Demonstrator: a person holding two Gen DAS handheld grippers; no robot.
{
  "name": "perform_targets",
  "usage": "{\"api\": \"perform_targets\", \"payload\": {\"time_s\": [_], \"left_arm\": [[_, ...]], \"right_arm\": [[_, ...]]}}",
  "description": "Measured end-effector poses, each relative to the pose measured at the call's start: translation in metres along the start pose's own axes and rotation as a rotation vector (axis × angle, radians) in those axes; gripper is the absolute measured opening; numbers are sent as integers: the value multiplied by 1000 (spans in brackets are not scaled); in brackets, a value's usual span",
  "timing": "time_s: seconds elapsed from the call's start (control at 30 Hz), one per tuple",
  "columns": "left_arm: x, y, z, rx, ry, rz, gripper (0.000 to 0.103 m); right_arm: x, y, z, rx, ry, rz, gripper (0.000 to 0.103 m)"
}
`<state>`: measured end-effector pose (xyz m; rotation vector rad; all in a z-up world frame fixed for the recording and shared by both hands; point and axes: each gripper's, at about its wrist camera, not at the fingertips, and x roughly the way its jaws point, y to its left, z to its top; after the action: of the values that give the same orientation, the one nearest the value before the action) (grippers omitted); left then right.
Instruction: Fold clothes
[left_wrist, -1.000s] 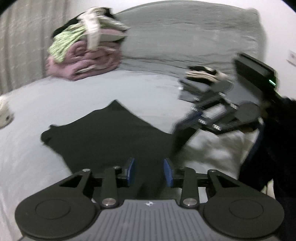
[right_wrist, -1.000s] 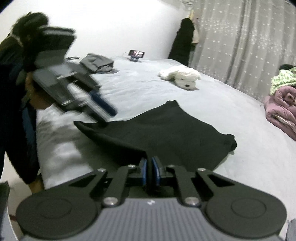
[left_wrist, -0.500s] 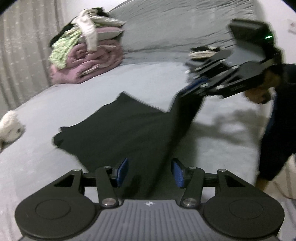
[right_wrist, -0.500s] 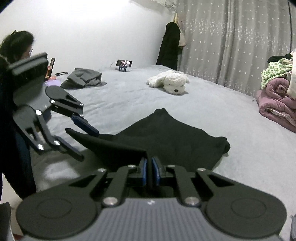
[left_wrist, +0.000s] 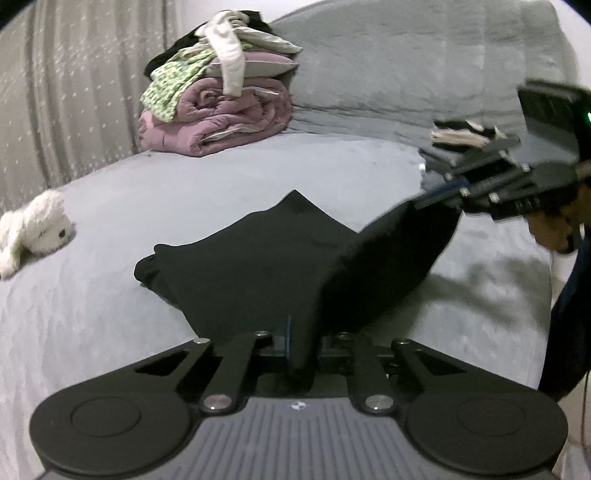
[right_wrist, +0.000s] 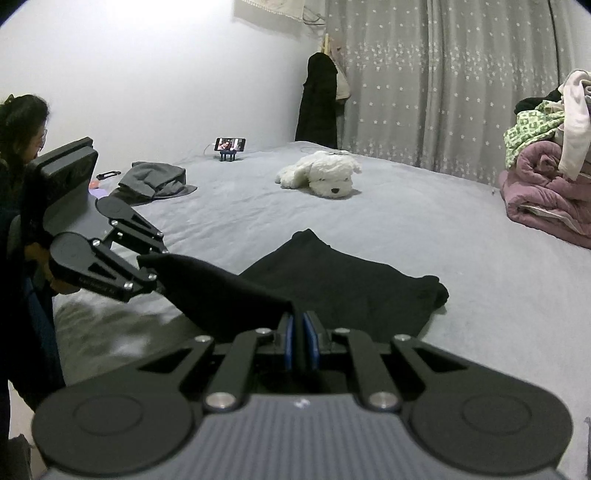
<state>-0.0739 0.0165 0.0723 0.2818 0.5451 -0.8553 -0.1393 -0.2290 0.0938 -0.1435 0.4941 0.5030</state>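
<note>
Since earlier frame: left gripper (left_wrist: 301, 349) jaws closing on black garment (left_wrist: 266, 266) edge, lower centre, apparently pinched. Right gripper (right_wrist: 301, 345) clamps other corner. Fabric soft, light, drapes; hold corners.

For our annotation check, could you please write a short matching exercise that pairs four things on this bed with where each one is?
Things:
1. black cloth garment
2. white plush dog
3. rolled pink quilt
4. small phone on a stand

Places:
A. under a heap of clothes
B. at the bed's far edge by the white wall
C. one edge lifted by both claws
D. lying alone near the curtain

Pairs: 1-C, 2-D, 3-A, 4-B
</note>
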Motion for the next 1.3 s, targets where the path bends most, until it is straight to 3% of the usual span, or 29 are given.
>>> {"api": "perform_targets", "payload": {"time_s": [0.1, 0.17, 0.23, 0.33, 0.43, 0.57, 1.0, 1.3], "left_arm": [[2, 5, 3, -45, -4, -1, 11], [3, 8, 5, -64, -7, 1, 11], [4, 10, 6, -77, -14, 1, 11], [4, 9, 8, -78, -23, 3, 11], [4, 10, 12, -86, -38, 10, 11], [6, 21, 20, -152, -51, -3, 11], [32, 50, 45, -285, -74, -2, 11], [65, 72, 63, -350, -63, 35, 11]], "right_arm": [[-1, -1, -2, 5, 3, 9, 17], [0, -1, -5, 2, 8, 13, 40], [0, -2, -7, 1, 15, 19, 42], [2, -4, -9, 14, 25, 16, 38], [4, -6, -10, 36, 33, -15, 16], [-2, -14, -5, 95, -15, -33, 10], [6, -35, 11, 249, -56, -127, 9], [37, -62, 29, 357, -27, -191, 9]]}}
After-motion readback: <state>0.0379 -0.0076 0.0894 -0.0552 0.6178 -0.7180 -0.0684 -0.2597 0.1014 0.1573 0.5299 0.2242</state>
